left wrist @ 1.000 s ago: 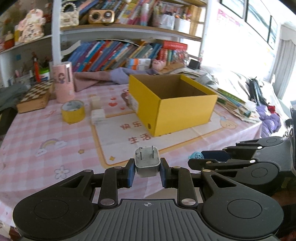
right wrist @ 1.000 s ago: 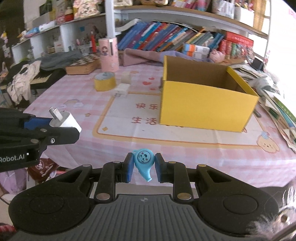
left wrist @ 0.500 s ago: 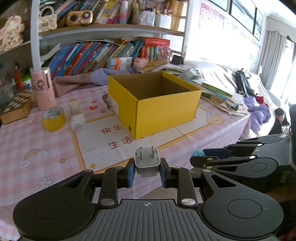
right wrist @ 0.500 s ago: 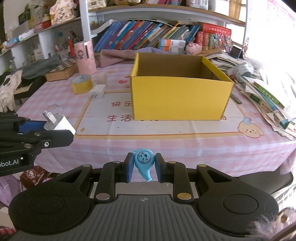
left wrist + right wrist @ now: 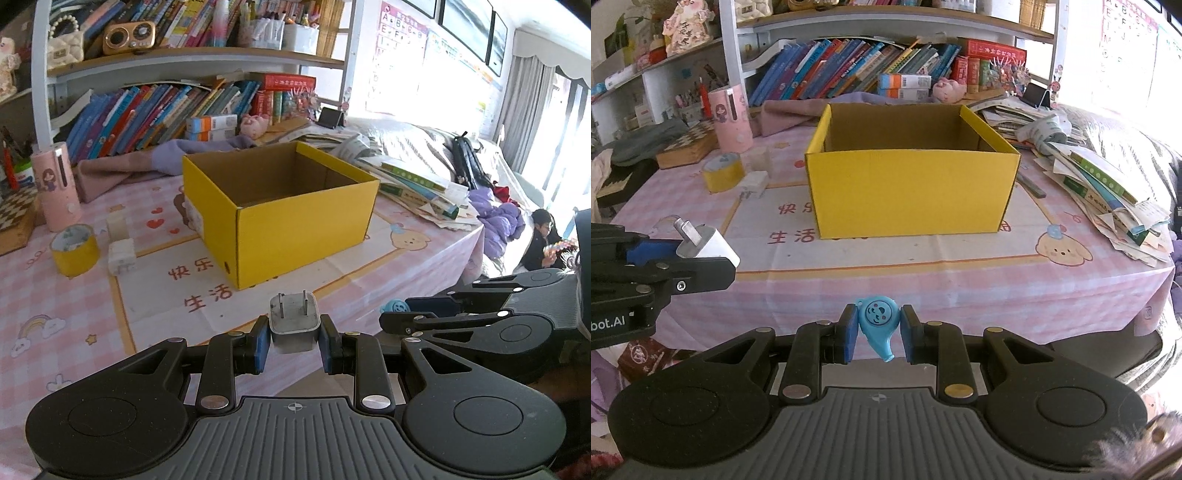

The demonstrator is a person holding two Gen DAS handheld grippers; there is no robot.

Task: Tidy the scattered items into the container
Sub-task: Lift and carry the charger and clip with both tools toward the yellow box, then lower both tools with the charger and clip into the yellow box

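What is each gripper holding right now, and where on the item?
Left gripper clamps the white two-prong plug adapter across its body sides, prongs pointing forward. Right gripper pinches the small blue teardrop-shaped toy across its round face end.

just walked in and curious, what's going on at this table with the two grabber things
A person is tidying loose items into the open yellow box using two handheld grippers. The left gripper is shut on a white plug adapter, prongs up; the right gripper is shut on a small blue whistle-shaped toy. Both are held at the table's near edge, short of the box. A yellow tape roll and small white blocks sit on the table left of it.
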